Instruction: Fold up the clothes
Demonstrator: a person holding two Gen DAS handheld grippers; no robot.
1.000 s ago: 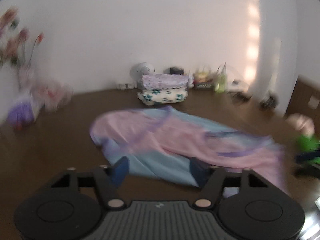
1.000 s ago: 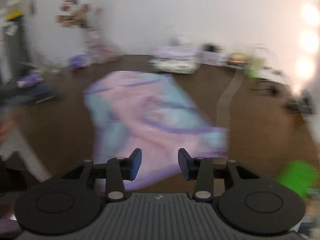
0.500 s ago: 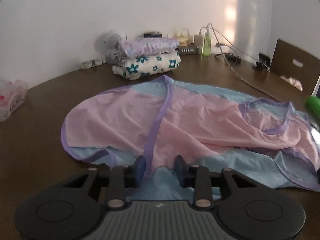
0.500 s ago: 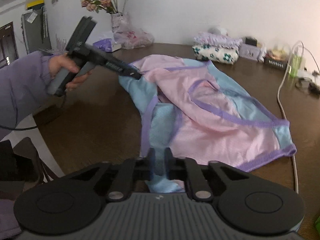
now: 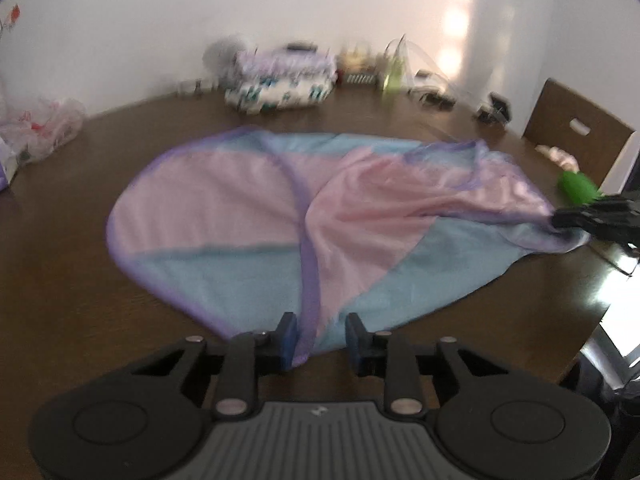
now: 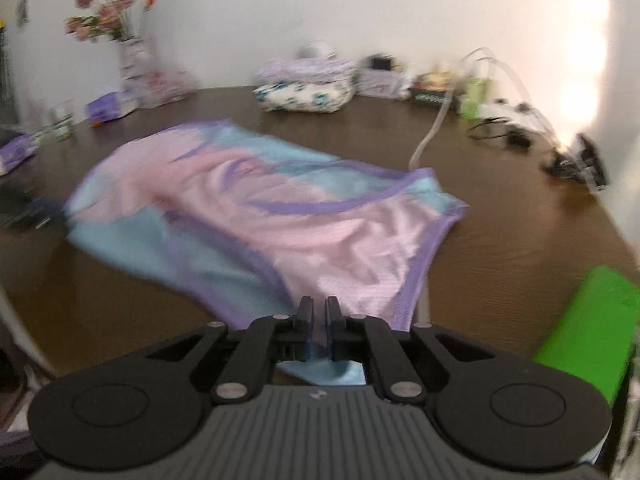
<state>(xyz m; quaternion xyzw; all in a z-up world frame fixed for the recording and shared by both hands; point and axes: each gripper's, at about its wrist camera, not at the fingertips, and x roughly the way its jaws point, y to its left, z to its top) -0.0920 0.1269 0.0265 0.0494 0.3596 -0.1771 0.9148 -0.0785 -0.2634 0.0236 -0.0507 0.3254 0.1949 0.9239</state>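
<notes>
Left wrist view: a pink and light-blue garment (image 5: 280, 232) with purple trim is seen spread across the dark wooden tabletop (image 5: 60, 280), its near hem reaching between the two blue-padded fingers of the left hand-held gripper (image 5: 318, 338). The jaws of this hand-held gripper are closing, with a gap left between them; the purple-edged hem lies in that gap against the left pad, and a firm clamp cannot be confirmed because of blur. At the right edge of the same view, the garment's far corner is pinched by the dark tip of the right hand-held gripper (image 5: 568, 220), and the cloth is drawn taut toward it. In the right wrist view, the right hand-held gripper (image 6: 319, 312) is shown with its fingers pressed together on the near edge of the garment (image 6: 280, 208), a fold of blue cloth visible beneath them. A stack of folded clothes (image 5: 280, 80) is set at the far side of the tabletop near the white wall, well apart from the garment. A vase of flowers (image 6: 132, 52) is seen at the far left, a white cable (image 6: 432, 132) runs beside the garment, and a green object (image 6: 592, 320) lies at the near right.
</notes>
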